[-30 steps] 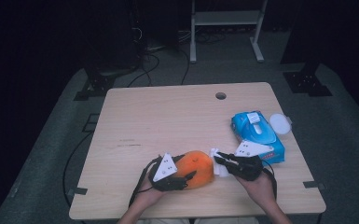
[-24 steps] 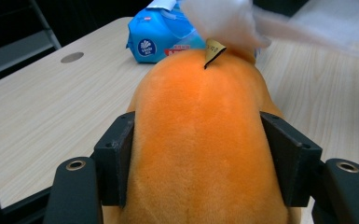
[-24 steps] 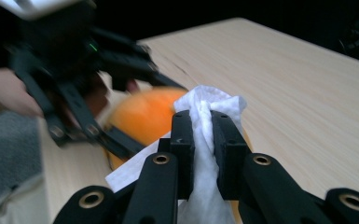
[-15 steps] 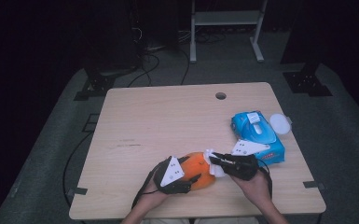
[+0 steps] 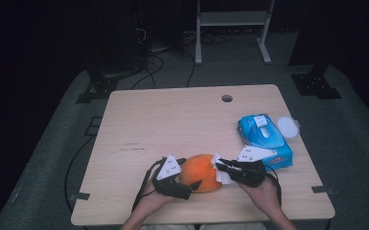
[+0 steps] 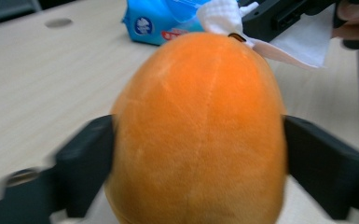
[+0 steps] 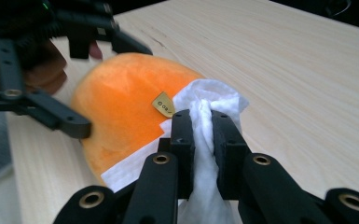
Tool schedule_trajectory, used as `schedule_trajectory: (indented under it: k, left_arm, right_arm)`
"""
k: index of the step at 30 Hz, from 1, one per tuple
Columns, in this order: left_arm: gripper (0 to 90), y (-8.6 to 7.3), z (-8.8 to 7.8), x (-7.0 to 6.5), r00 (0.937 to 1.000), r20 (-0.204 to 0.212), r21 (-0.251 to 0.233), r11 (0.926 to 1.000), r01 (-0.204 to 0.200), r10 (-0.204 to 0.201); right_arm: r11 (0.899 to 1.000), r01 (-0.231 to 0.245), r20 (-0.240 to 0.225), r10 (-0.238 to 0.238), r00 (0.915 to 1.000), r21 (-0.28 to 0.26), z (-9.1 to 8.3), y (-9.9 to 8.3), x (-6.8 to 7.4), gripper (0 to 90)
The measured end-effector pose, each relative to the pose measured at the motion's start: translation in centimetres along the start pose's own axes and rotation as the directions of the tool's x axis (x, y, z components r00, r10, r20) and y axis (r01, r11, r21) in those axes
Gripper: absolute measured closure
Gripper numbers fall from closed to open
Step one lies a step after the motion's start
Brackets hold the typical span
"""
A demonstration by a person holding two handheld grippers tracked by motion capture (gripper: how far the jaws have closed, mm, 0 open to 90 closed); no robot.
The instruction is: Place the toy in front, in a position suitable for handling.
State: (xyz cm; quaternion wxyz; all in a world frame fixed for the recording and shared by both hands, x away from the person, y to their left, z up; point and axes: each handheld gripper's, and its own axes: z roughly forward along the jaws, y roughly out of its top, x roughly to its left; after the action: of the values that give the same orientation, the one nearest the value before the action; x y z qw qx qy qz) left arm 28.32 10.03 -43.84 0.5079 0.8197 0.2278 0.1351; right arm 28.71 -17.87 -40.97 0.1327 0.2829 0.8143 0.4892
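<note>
step: I'm wiping the orange plush ball [image 5: 200,172] with a white wipe [image 7: 205,109], near edge of the table [image 5: 172,124], centre.
left gripper [image 5: 184,184]: jaws spread wide round the ball's sides and just been opening further; in the left gripper view the ball sits between the jaws, blurred, so I can't tell if the pads press.
right gripper [image 7: 200,126]: jaws pinching the bunched wipe, wad touching the ball's right end by a small gold tag [image 7: 163,103].
how to do it well: I'd firm up the left hold first, else the ball rolls; short light strokes.
watch: blue wipe pack [image 5: 264,139] just right of my right hand; don't knock it.
</note>
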Motion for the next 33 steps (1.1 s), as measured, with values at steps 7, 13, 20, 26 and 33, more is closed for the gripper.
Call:
schedule_trajectory:
  k: [7, 13, 20, 26, 33]
  left_arm:
    - [33.0, 0.8, 0.1, -1.3, 0.9955, -0.040, 0.002, 0.9963, -0.086, 0.086]
    - [33.9, 1.0, 0.5, -2.7, 0.9833, -0.054, 0.011, 0.9848, -0.173, 0.174]
    - [18.6, 0.9, 0.8, -1.9, 0.9945, -0.044, -0.025, 0.9951, -0.096, 0.095]
    - [27.5, 1.0, 0.6, -1.8, 0.9965, -0.040, -0.024, 0.9969, -0.075, 0.074]
    - [31.3, 1.5, 1.1, -3.7, 0.9797, -0.070, -0.010, 0.9819, -0.189, 0.188]
  right_arm:
    - [0.996, 0.049, -0.023, -0.051, 0.9984, -0.071, -0.5, 1.3, 1.6, 79.8]
    - [0.987, 0.151, -0.051, -0.154, 0.9868, -0.052, 0.6, 1.9, 4.0, 79.8]
    - [0.998, 0.056, 0.004, -0.056, 0.9984, -0.042, -0.4, 0.9, 0.8, 80.0]
    - [0.993, 0.109, 0.016, -0.109, 0.9939, -0.033, -0.4, 1.7, 2.0, 80.0]
    - [0.979, 0.202, -0.068, -0.203, 0.9768, -0.023, 1.4, 2.4, 5.7, 80.1]
